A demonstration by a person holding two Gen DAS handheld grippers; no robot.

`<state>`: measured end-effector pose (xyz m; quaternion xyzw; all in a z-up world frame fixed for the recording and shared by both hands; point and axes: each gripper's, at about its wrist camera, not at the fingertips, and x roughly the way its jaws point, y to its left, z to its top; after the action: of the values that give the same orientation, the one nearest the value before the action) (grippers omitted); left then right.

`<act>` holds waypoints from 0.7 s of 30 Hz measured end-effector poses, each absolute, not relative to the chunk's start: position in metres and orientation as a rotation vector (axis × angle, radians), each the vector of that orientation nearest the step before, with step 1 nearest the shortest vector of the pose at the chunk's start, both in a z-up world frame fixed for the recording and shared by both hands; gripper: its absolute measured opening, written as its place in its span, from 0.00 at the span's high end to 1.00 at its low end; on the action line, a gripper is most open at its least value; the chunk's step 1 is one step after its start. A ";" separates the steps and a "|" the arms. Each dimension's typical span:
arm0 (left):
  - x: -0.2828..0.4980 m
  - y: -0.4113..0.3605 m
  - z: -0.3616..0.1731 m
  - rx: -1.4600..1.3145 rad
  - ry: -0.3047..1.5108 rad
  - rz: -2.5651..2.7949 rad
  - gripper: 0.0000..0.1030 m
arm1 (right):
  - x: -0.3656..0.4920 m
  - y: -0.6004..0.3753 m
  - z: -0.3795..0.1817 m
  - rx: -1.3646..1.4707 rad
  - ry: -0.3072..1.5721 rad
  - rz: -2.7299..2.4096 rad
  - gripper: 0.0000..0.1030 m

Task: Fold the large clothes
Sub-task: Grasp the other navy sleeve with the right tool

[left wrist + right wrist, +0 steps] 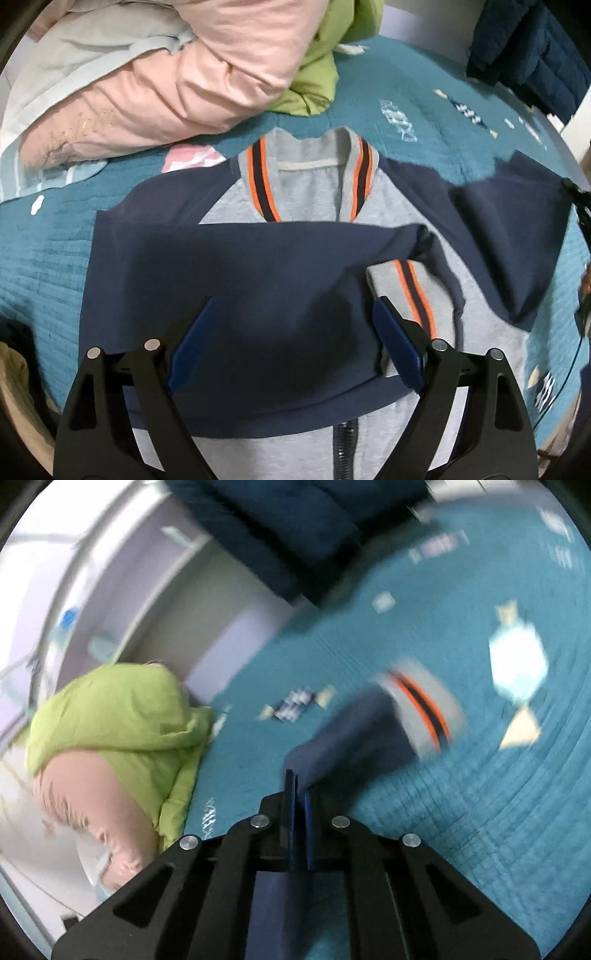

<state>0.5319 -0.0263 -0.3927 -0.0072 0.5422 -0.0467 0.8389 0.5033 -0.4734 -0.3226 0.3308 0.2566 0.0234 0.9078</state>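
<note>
The jacket (295, 206) lies flat on the teal bedspread (44, 251), one navy sleeve folded across its chest beneath the left gripper (295, 339), whose jaws are spread and empty. The right gripper (300, 794) pinches the other sleeve (354, 734) beside the jacket; the thin pinch could slip, or a hard pull could drag the body askew.

Right wrist view smeared throughout; striped cuff (424, 709) and navy sleeve (347, 738) soft-edged, bedspread (480, 812) motifs unreadable. Sleeve fabric hidden where pinched between fingers (297, 805). Left wrist view: jacket (303, 177) hem cut off by lower edge, zipper (345, 446) visible only in part, chest covered by folded sleeve (240, 280). Script on pink quilt (177, 81) too faint to read. Dark blue garment (532, 55) cropped at upper right
</note>
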 end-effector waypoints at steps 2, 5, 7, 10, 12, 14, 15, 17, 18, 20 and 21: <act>0.533 -0.026 -0.392 -0.036 1.165 -0.117 0.16 | 0.492 -0.449 -0.296 0.596 0.488 0.087 0.96; 0.531 -0.017 -0.382 -0.052 1.155 -0.096 0.16 | 0.478 -0.395 -0.258 0.460 0.438 0.166 0.96; 0.530 -0.004 -0.373 -0.078 1.141 -0.079 0.16 | 0.474 -0.351 -0.239 0.359 0.428 0.216 0.96; 0.524 0.025 -0.359 -0.092 1.132 -0.041 0.16 | 0.466 -0.276 -0.226 0.230 0.454 0.295 0.96; 0.517 0.048 -0.352 -0.079 1.124 0.001 0.16 | 0.464 -0.221 -0.229 0.159 0.471 0.372 0.96; 0.511 0.070 -0.347 -0.088 1.120 0.027 0.16 | 0.462 -0.174 -0.237 0.096 0.497 0.408 0.96; 0.507 0.082 -0.345 -0.099 1.117 0.044 0.16 | 0.461 -0.148 -0.246 0.062 0.525 0.448 0.96; 0.501 0.100 -0.345 -0.112 1.118 0.065 0.16 | 0.461 -0.101 -0.275 -0.044 0.604 0.459 0.94; 0.497 0.111 -0.345 -0.114 1.121 0.088 0.16 | 0.460 -0.082 -0.292 -0.059 0.664 0.480 0.93; 0.492 0.124 -0.348 -0.121 1.128 0.102 0.16 | 0.461 -0.055 -0.327 -0.085 0.774 0.527 0.93; 0.492 0.129 -0.349 -0.123 1.132 0.108 0.16 | 0.460 -0.042 -0.344 -0.128 0.814 0.523 0.92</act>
<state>0.4918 0.1285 -0.3495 -0.0584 0.5356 0.0509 0.8409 0.4598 -0.0424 -0.3436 -0.0615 0.3912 0.2512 0.8832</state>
